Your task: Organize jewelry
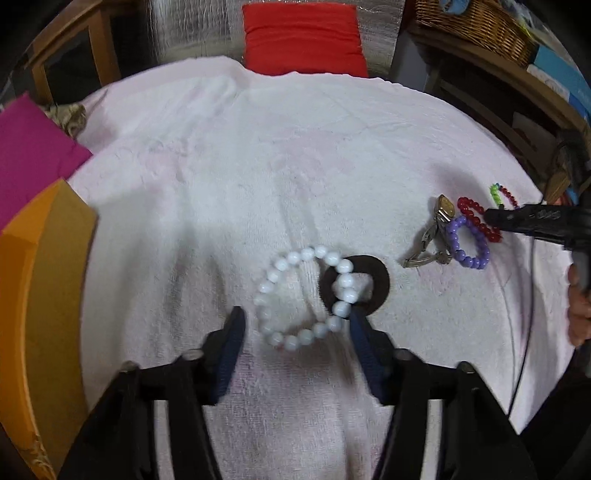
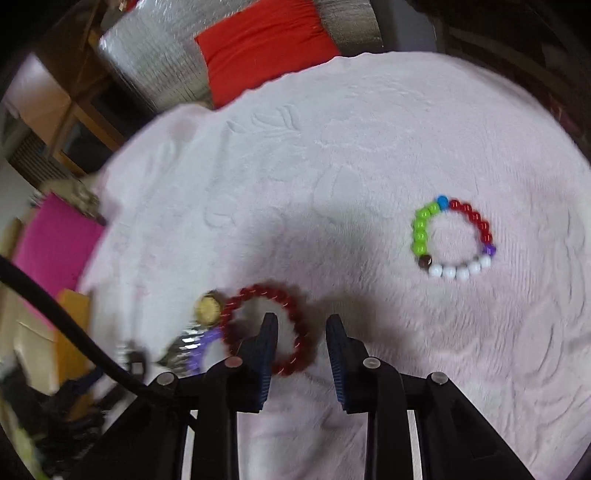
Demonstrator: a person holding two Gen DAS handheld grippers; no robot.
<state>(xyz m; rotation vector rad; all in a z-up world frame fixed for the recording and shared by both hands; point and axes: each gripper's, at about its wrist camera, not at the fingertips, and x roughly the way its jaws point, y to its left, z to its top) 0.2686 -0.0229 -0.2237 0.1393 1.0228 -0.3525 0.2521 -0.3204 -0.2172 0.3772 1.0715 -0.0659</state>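
A white bead bracelet [image 1: 304, 297] lies on the pale pink towel [image 1: 258, 166], overlapping a dark brown ring bangle [image 1: 380, 282]. My left gripper [image 1: 295, 319] is open, its fingers either side of the white bracelet's near edge. To the right lie a metal watch [image 1: 434, 236], a purple bead bracelet [image 1: 469, 242] and a red bead bracelet [image 1: 478, 219]. My right gripper [image 2: 301, 326] is open and empty, its left finger over the red bracelet [image 2: 271, 328]. A multicoloured bead bracelet [image 2: 454, 238] lies further right. The watch [image 2: 207, 314] and purple bracelet [image 2: 203, 350] lie left of it.
An orange box [image 1: 37, 295] and a magenta box [image 1: 33, 155] stand at the towel's left edge. A red cushion [image 1: 303, 40] lies beyond the far edge. A wicker basket [image 1: 480, 26] sits on wooden shelving at the right. A black cable [image 2: 66, 325] crosses the lower left.
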